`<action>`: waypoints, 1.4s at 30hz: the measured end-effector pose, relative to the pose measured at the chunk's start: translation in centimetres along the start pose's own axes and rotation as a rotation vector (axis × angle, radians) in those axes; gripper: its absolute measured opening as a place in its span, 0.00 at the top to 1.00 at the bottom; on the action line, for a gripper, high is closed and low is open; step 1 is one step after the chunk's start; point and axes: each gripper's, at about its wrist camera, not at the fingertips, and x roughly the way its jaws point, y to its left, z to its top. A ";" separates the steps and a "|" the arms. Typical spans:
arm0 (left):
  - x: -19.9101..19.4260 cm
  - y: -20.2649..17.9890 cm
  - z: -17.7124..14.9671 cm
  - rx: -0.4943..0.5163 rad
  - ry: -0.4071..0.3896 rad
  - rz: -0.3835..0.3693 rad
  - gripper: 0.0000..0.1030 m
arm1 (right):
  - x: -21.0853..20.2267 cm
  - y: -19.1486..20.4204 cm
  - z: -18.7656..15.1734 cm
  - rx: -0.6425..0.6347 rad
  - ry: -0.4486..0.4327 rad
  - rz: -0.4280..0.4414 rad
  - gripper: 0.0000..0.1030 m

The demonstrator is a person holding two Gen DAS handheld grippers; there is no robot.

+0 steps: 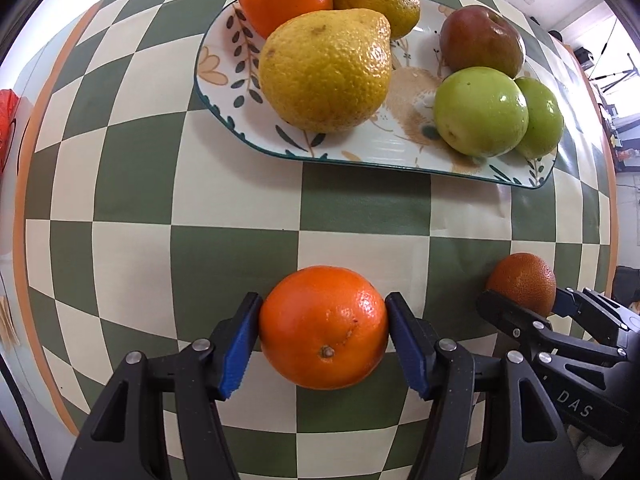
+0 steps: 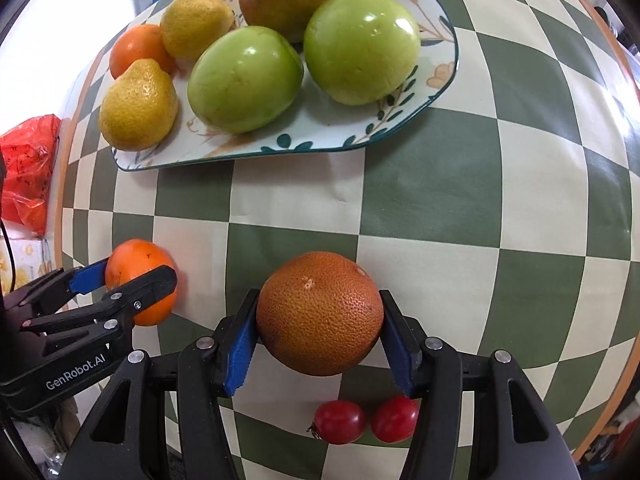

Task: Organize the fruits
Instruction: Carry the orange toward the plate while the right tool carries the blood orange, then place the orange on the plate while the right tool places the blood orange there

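Note:
In the left wrist view, my left gripper [image 1: 323, 304] is shut on a bright orange [image 1: 324, 328], both blue pads pressing its sides just above the checkered cloth. The right wrist view shows my right gripper [image 2: 319, 298] shut on a darker, brownish orange [image 2: 320, 312]. The two grippers are side by side: the right gripper [image 1: 524, 300] appears at the lower right of the left wrist view, and the left gripper [image 2: 136, 274] at the lower left of the right wrist view. Beyond them a patterned plate [image 1: 380, 164] [image 2: 240, 152] holds an orange, two yellow citrus, a red-brown apple and two green apples.
Two small red fruits [image 2: 340, 422] lie on the cloth under the right gripper. A red plastic bag [image 2: 28, 168] and a light box [image 2: 24, 256] sit past the table's left edge. Bare checkered cloth [image 1: 360, 208] lies between the grippers and the plate.

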 end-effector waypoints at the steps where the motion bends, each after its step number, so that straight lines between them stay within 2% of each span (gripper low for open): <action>1: 0.0 0.3 0.1 -0.004 -0.001 -0.005 0.41 | 0.1 0.1 0.0 -0.001 -0.001 0.001 0.43; 6: -1.5 1.2 1.2 0.003 -0.031 -0.015 0.41 | -0.3 -0.8 -0.2 0.020 -0.018 0.018 0.43; 12: -7.7 -0.2 2.9 0.031 -0.107 -0.095 0.41 | -3.2 -3.3 -0.4 0.066 -0.068 0.080 0.43; 17: -11.0 -1.7 7.4 0.005 -0.110 -0.220 0.41 | -7.4 -5.4 0.9 0.125 -0.142 0.160 0.43; 20: -10.6 -2.9 11.0 0.008 -0.072 -0.241 0.41 | -9.5 -6.9 3.2 0.172 -0.178 0.213 0.43; 26: -6.6 -4.8 15.3 0.020 0.036 -0.169 0.41 | -10.7 -9.7 9.3 0.230 -0.195 0.241 0.43; 30: -5.4 -5.0 16.5 0.024 0.053 -0.118 0.41 | -9.2 -10.0 12.9 0.262 -0.153 0.251 0.43; 35: -4.8 -5.2 16.9 0.024 0.069 -0.105 0.40 | -7.6 -9.6 15.5 0.251 -0.124 0.221 0.43; 38: -4.9 -5.1 17.2 0.014 0.058 -0.103 0.31 | -6.8 -9.0 16.2 0.234 -0.098 0.192 0.43; 40: -4.9 -4.8 17.3 0.009 0.048 -0.097 0.18 | -6.2 -9.0 16.4 0.229 -0.081 0.177 0.41; 42: -4.9 -4.6 17.3 0.002 0.043 -0.100 0.13 | -6.0 -9.2 16.4 0.229 -0.078 0.187 0.37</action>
